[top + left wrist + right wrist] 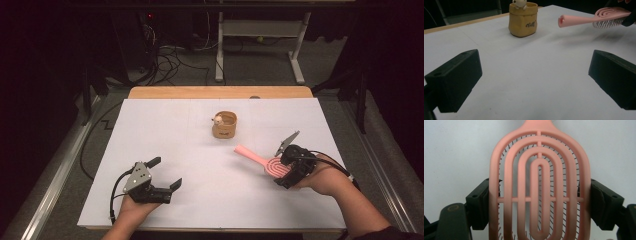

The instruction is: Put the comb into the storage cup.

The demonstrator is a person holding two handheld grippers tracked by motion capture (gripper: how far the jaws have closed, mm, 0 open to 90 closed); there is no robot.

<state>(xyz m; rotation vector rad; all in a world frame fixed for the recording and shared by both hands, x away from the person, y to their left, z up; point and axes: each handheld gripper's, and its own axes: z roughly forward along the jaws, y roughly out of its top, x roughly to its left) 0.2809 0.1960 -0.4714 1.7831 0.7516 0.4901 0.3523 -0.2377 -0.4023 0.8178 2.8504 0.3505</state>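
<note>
Right hand-held gripper [292, 169] clamps the pink hairbrush [262, 161], seemingly raised, near the tan pouch [224, 125]; left hand-held gripper [165, 172] gapes empty, farther off.

Overall: pretty dim, room around the table [150, 150] goes near black.
Light: from above, the white top is the one bright patch.
Shadows: soft smudge under the brush [599, 17], toward 6 o'clock.
Focus: near jaws soft, the pot [523, 20] a bit fuzzy.
Grain: noisy, low-res.
</note>
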